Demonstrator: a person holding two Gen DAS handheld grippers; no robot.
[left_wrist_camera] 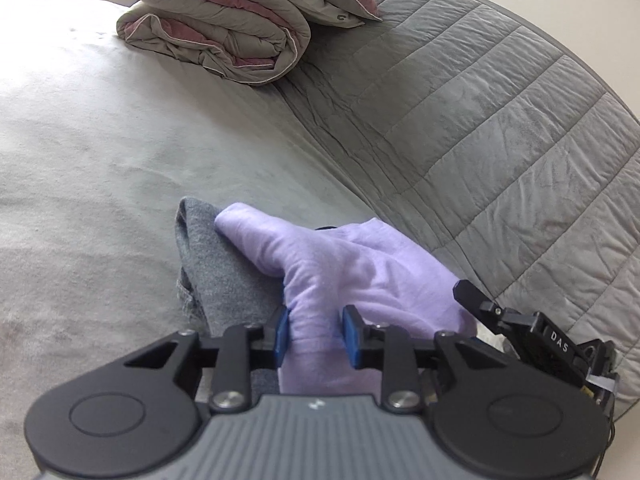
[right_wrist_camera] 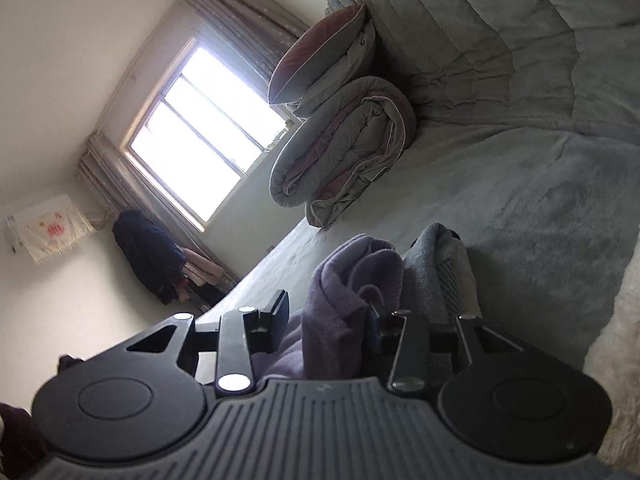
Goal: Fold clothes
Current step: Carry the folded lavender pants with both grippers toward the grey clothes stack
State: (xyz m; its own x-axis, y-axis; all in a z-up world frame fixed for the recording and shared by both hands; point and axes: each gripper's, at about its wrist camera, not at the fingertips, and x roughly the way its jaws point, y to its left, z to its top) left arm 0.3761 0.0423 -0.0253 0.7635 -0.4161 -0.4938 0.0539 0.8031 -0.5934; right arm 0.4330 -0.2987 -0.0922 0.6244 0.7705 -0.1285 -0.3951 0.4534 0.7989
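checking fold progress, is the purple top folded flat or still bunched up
Bunched, not flat: the purple top hangs in loose folds, pinched by the left gripper and the right gripper.

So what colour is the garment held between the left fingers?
Light purple garment, lying over a grey one; clearest in the left wrist view.

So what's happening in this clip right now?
A person is folding clothes on a bed with two handheld grippers. The left gripper has a fold of the lilac garment between its blue pads, apparently clamped, with a grey garment under it. The right gripper also has lilac cloth bunched between its fingers, though its grip is unclear. A folded duvet and a pillow sit further up the bed.
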